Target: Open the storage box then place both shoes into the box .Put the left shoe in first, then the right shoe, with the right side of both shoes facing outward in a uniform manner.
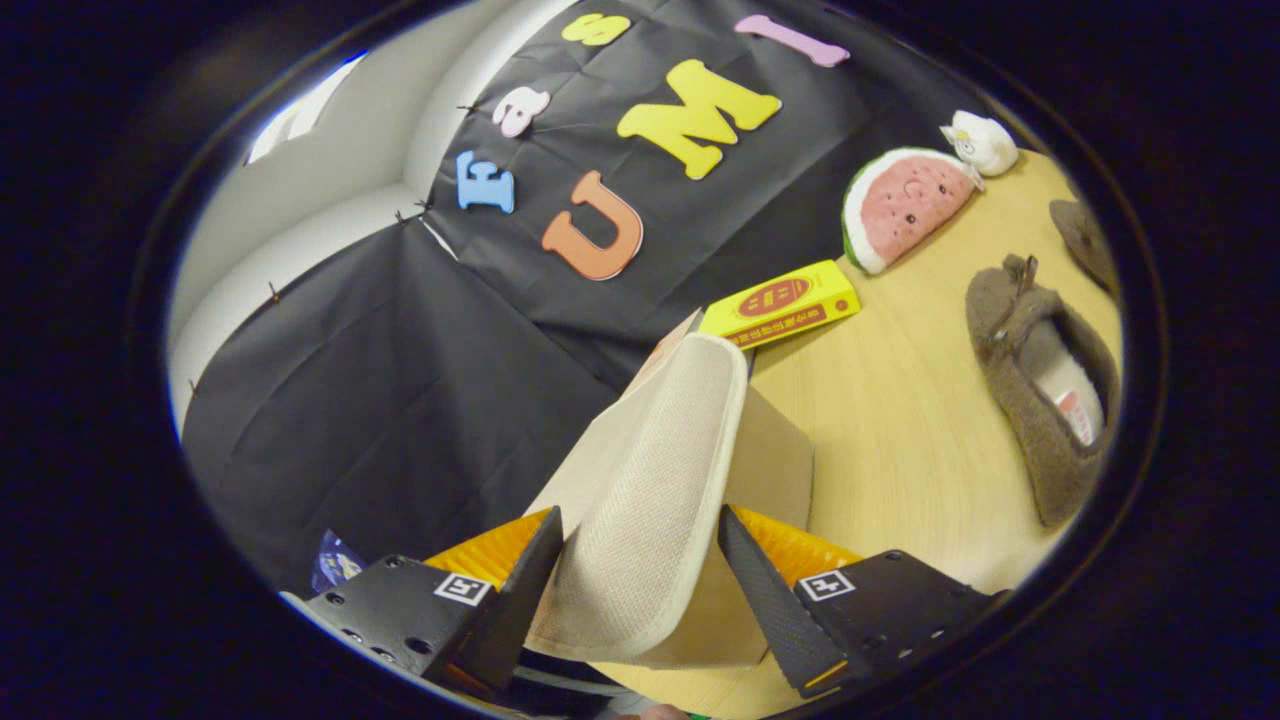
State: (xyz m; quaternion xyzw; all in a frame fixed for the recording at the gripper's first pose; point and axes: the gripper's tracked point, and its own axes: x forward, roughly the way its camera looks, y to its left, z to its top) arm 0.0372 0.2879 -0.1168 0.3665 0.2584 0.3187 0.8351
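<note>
The beige fabric storage box (pixel 775 470) stands on the wooden table just ahead of my fingers. Its woven lid (pixel 660 470) is lifted and runs up between them. My gripper (pixel 640 560) is shut on the lid, with a finger pressing on each side of it. A brown fuzzy shoe (pixel 1035 400) lies on the table to the right of the box, its opening facing up. A second brown shoe (pixel 1085 240) lies beyond the first one, only partly seen.
A flat yellow carton (pixel 785 300) lies behind the box by the black cloth wall. Farther back right sit a watermelon-slice plush (pixel 905 205) and a small white toy (pixel 982 142). Bare tabletop (pixel 900 430) stretches between box and shoes.
</note>
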